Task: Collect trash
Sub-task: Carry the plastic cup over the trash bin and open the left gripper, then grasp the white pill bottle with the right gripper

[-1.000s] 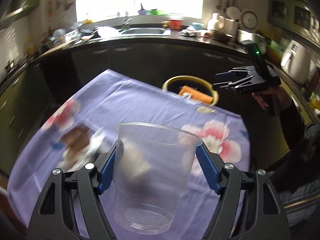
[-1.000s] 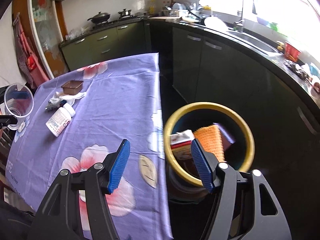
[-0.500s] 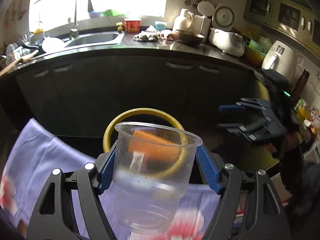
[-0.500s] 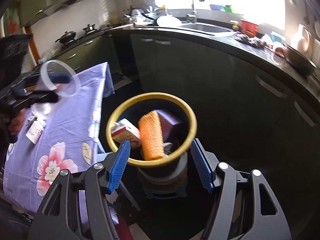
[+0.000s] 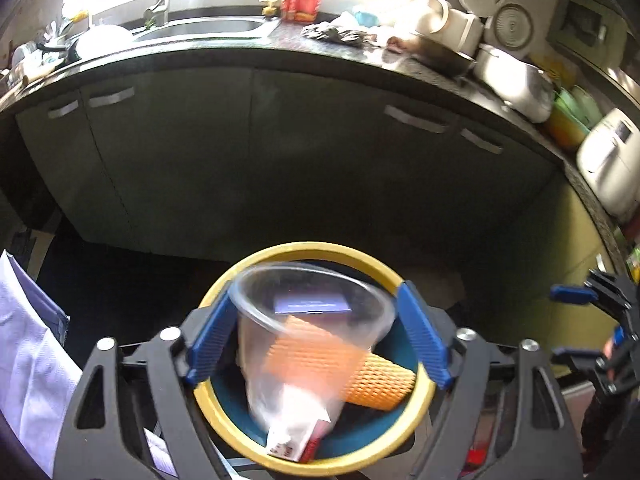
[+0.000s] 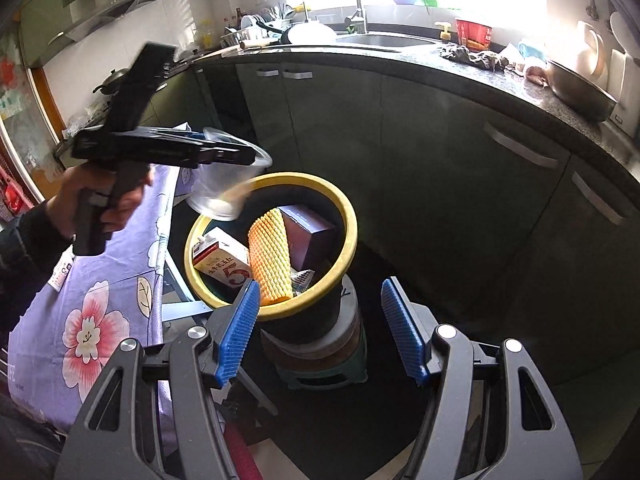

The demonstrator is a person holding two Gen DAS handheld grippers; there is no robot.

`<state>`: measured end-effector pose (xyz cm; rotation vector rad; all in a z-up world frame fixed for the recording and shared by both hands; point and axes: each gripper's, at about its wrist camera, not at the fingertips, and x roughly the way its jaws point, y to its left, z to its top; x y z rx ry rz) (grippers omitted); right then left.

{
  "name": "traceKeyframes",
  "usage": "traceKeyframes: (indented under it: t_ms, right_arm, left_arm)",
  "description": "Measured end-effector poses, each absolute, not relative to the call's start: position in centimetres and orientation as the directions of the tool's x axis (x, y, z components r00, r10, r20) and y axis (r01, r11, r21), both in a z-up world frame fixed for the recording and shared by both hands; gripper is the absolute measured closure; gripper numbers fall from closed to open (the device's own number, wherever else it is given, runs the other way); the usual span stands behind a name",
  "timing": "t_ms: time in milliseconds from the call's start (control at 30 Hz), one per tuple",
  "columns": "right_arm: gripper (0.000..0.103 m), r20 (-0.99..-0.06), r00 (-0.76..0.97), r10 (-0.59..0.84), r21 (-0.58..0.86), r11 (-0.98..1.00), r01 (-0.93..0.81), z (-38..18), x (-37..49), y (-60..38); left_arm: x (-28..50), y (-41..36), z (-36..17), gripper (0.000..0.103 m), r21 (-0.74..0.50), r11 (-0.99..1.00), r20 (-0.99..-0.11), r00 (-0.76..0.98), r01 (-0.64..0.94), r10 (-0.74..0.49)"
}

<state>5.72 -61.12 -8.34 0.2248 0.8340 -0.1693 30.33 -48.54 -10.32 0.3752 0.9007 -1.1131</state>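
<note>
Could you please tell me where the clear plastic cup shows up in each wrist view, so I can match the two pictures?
Left wrist view: the clear plastic cup sits low at centre, between the blue pads of the left hand-held gripper, blurred.
Right wrist view: the cup is left of centre, at the tip of that gripper, above the bin's near rim.
Shared landmark: the yellow-rimmed round trash bin.

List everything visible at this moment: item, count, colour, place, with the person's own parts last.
plastic cup: 1, clear, blurred, between the left gripper's fingers over the bin
bin: 1, yellow rim, beside the table
foam net: 1, orange, in bin
milk carton: 1, white and red, in bin
box: 1, purple, in bin
tablecloth: 1, purple floral, on table
left gripper: 1, black with blue pads, jaws apart
right gripper: 1, same colours, open, empty
</note>
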Motion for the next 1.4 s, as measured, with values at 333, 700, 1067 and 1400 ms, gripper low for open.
traceKeyframes:
  t_ms: [333,700,1067,1400]
  right_arm:
    - [0.039,-0.742,0.669,-0.042,0.138,0.967,0.213,-8.2,5.7,-60.1]
    - [0.036,-0.754,0.656,0.042,0.134,0.987,0.09,-8.1,8.8,-54.2]
    - [0.036,-0.793,0.547,0.268,0.145,0.955,-0.259,-9.3,16.6,-38.0]
    - [0.017,-0.809,0.397,0.434,0.088,0.757,-0.648,-10.7,21.9,-24.6]
  left_arm:
    - [27.6,-42.2,-5.9,0.021,-0.172,0.475,-0.707,0.227,0.863,-0.67]
    - [21.9,-24.8,-0.2,0.014,-0.236,0.597,-0.534,0.411,0.766,-0.738]
    - [22.1,-5.8,-0.2,0.01,-0.212,0.847,-0.468,0.71,0.487,-0.526]
    - [22.5,0.2,-3.2,0.01,-0.292,0.876,-0.51,0.713,0.383,-0.482]
